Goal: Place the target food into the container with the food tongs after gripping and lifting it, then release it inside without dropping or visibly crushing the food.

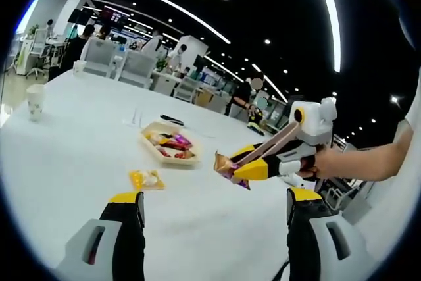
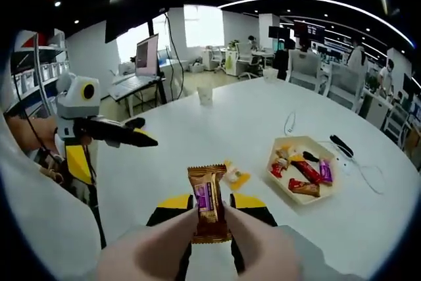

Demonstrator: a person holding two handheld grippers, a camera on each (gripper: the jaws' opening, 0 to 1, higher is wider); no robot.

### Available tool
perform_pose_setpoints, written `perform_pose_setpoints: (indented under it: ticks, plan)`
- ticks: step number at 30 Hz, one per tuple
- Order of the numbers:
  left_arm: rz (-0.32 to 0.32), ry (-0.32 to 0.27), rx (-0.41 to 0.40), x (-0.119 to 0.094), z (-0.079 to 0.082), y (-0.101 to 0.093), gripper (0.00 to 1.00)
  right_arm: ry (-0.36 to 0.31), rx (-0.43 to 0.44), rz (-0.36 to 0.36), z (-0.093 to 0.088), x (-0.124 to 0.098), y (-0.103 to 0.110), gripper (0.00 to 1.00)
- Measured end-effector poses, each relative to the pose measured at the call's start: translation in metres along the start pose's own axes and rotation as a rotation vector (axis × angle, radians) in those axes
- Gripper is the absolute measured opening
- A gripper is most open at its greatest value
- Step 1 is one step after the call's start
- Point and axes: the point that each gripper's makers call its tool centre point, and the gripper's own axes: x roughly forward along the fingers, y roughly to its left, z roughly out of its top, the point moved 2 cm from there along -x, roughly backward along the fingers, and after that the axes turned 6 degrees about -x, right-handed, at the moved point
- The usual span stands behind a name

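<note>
The tongs [image 2: 210, 225] in the right gripper [image 2: 210, 210] pinch a brown snack [image 2: 209, 203] above the table [image 2: 197, 136], near the tray [image 2: 276, 169], while the left gripper [image 1: 214, 212] gapes wide.

Glossy foil catches the light on the brown snack bar [image 2: 209, 203], pinched by smooth, matt tongs [image 2: 197, 241]. The white table [image 2: 197, 136] looks smooth with a soft sheen. Near its middle the pale container [image 2: 297, 195] seems matt, like pressed paper or pulp, holding shiny wrappers. The left gripper [image 1: 210, 218] shows hard plastic, black and yellow, slightly glossy.
</note>
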Motion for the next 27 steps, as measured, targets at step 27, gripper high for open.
perform_pose_setpoints:
  ticks: [27]
  plan:
    - [-0.008,-0.023,-0.009,0.011,0.010,0.003,0.88,-0.021,-0.051,-0.061,0.026,-0.019,-0.037,0.21]
